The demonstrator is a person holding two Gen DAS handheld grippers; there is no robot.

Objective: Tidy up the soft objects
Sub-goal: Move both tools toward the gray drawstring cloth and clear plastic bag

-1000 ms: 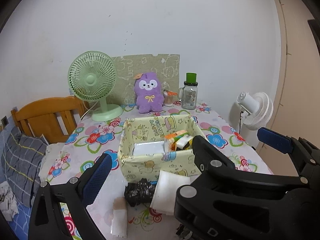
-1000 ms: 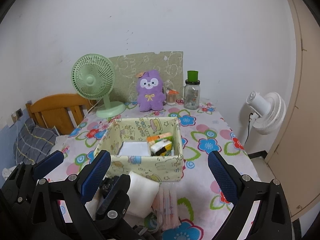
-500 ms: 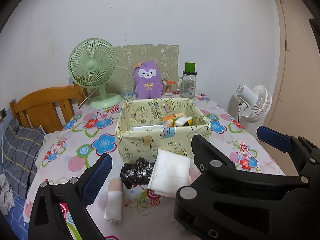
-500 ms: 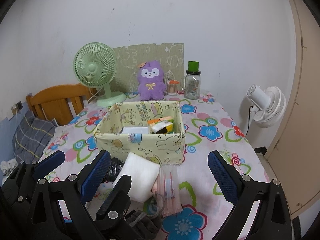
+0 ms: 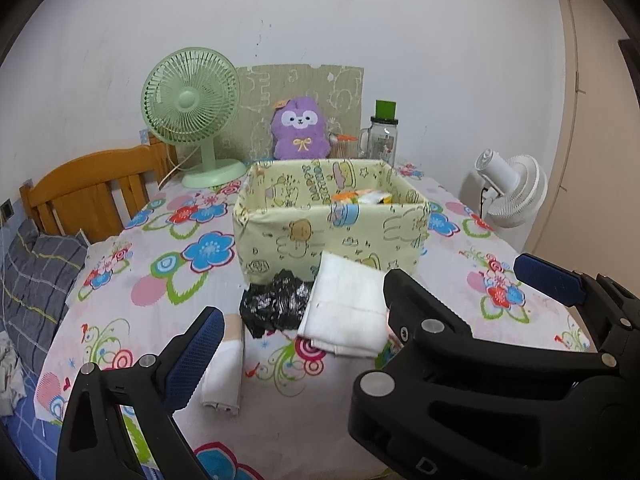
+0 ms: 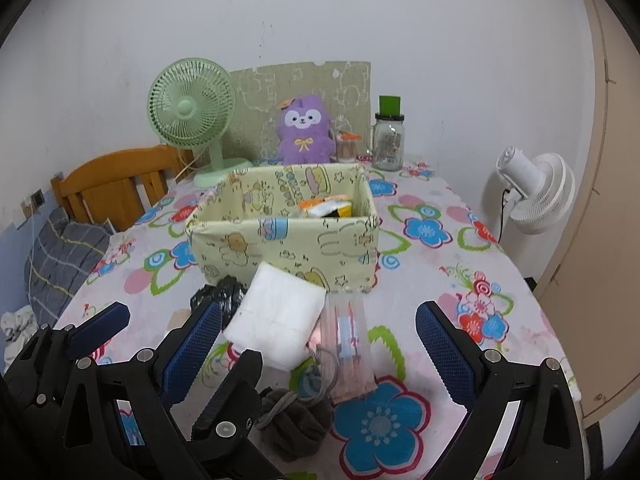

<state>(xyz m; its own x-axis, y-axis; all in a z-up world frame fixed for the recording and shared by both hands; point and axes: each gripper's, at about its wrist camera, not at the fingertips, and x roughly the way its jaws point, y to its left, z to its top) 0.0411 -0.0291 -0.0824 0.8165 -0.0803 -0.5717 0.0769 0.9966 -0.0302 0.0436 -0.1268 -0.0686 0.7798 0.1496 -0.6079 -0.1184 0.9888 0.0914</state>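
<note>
A pale yellow fabric box stands mid-table with packets inside. In front of it lie a folded white cloth, a crumpled black bag, a rolled beige cloth, a pink packet and a grey drawstring pouch. My left gripper hovers open near the table's front edge. Beside it my right gripper is open too, and their inner fingers overlap. Neither holds anything.
A purple plush, a green fan, a glass jar and a patterned board stand by the back wall. A wooden chair and a grey pillow are on the left, and a white fan is on the right.
Both grippers have dropped lower, so the box is seen more from the side. The objects on the table have not moved, and nothing has been gripped.
</note>
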